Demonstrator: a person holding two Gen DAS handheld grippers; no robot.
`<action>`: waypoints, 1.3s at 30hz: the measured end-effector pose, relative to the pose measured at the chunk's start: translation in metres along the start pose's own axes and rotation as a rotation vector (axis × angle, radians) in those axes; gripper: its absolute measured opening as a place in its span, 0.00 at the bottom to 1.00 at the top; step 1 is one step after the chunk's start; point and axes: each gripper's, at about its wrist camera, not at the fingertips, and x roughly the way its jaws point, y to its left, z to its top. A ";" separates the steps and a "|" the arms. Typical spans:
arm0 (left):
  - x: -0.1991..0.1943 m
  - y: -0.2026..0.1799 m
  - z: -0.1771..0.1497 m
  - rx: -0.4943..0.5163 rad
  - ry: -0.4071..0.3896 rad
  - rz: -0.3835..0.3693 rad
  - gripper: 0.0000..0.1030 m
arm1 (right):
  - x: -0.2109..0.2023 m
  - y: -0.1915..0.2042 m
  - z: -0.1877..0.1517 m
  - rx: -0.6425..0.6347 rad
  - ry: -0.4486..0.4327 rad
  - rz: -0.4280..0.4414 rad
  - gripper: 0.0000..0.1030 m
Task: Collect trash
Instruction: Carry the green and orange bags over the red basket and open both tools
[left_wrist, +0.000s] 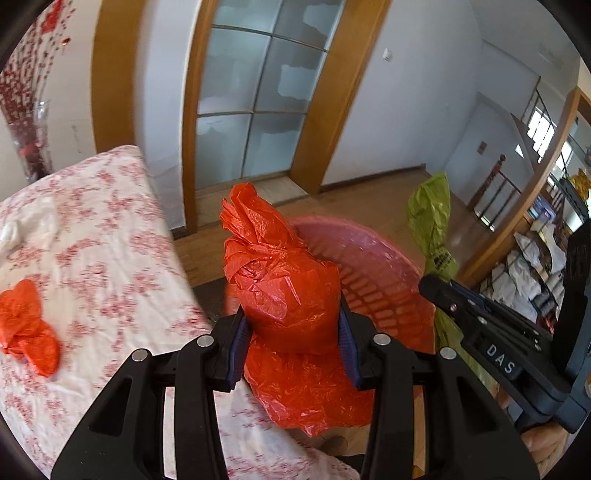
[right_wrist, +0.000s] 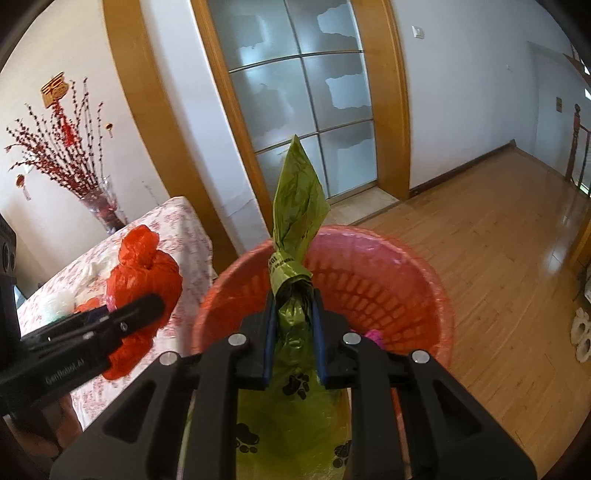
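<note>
Left hand-held gripper (left_wrist: 291, 343), seen from its own wrist camera, with its blue-padded fingers (left_wrist: 238, 345) clamped on both sides of a knotted orange-red plastic bag (left_wrist: 284, 291); the bag's twisted top points toward 12 o'clock and its loose lower part hangs below the fingers. The bag is held over the edge of the tabletop (left_wrist: 122, 258), which carries a white cloth with a red floral print, and in front of the pink slotted trash basket (left_wrist: 373, 269), whose rim lies toward 1 o'clock of the bag. A second crumpled orange bag (left_wrist: 27, 328) lies on the cloth at 9 o'clock, and a pale crumpled wad (left_wrist: 13, 232) rests farther back toward 10 o'clock. Right hand-held gripper (right_wrist: 293, 325), seen from its own camera, closed narrowly around the neck of a green bag (right_wrist: 295, 206) printed with black paw marks; the bag's pointed tail stands toward 12 o'clock, and its body hangs over the basket's open mouth, with the basket rim (right_wrist: 424, 266) curving behind it. A small magenta scrap (right_wrist: 373, 336) shows inside the basket at 3 o'clock of the gripper. A frosted glass door (right_wrist: 295, 92) in a wooden frame stands behind, with wooden flooring (right_wrist: 480, 229) to the right.
</note>
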 end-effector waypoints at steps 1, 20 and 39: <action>0.005 -0.003 -0.001 0.005 0.008 -0.004 0.41 | 0.002 -0.004 0.000 0.005 0.001 -0.003 0.18; 0.043 -0.021 -0.010 0.034 0.089 -0.030 0.41 | 0.037 -0.027 0.003 0.045 0.030 -0.024 0.18; 0.034 0.009 -0.017 -0.012 0.091 0.057 0.64 | 0.045 -0.035 0.001 0.083 0.037 -0.044 0.49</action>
